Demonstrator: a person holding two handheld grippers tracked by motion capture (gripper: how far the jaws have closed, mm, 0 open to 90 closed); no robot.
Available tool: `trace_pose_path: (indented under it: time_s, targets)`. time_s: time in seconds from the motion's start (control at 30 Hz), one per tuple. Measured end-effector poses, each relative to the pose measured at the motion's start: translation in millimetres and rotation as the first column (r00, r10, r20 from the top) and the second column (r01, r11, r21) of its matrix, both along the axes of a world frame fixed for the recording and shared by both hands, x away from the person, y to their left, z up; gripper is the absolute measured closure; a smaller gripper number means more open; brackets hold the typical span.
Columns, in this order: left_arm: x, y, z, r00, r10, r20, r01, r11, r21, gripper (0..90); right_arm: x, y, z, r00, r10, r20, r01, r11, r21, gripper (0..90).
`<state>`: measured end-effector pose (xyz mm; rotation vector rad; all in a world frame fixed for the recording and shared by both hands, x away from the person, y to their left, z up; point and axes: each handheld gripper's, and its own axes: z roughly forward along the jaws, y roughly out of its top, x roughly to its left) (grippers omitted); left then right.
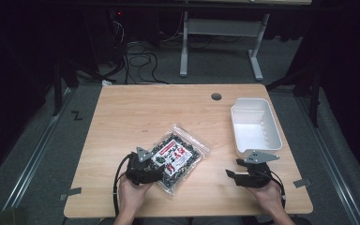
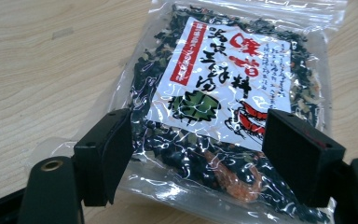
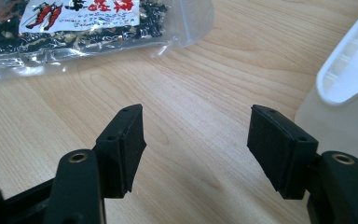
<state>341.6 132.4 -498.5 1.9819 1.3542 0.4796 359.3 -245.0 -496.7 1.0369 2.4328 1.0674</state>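
Currently at pre-grasp: left gripper (image 2: 196,158) has its jaws apart straddling the near end of the seaweed packet (image 2: 223,102) lying flat mid-table, right gripper (image 3: 196,149) idles spread over bare wood beside the white bin (image 1: 256,126); next, I'd say, close squarely on the packet.

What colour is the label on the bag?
White label with red and black print and a green motif; clearest in the left gripper view.
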Motion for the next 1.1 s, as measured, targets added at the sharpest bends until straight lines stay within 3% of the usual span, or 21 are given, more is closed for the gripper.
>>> trace_pose_path:
  time_s: [0.17,0.4,0.6,0.77,1.1]
  targets:
    - [5.0,1.1,1.4,0.9996,0.029,-0.003,-0.029,0.9994,0.020,23.9,0.6,-2.3,-1.6,1.0000,0.000,0.001,0.000,1.000,0.027,36.5]
    - [14.5,8.9,3.5,0.9979,0.059,-0.025,-0.059,0.9983,0.000,22.3,2.5,0.4,-2.9,0.9997,0.010,-0.022,-0.009,0.999,0.031,31.6]
    - [26.8,2.7,0.3,0.9973,0.052,-0.051,-0.051,0.9982,0.032,18.9,1.6,-1.8,2.3,0.9991,0.003,-0.043,0.001,0.997,0.072,32.4]
    - [35.6,1.4,-4.5,0.9962,0.049,-0.072,-0.047,0.9983,0.034,16.5,1.2,-3.2,3.6,0.9984,0.029,-0.049,-0.025,0.996,0.090,25.4]
    - [41.6,0.6,-14.3,0.9945,0.036,-0.098,-0.030,0.9972,0.068,17.5,1.5,-3.2,2.6,0.9961,0.046,-0.076,-0.039,0.995,0.091,23.9]
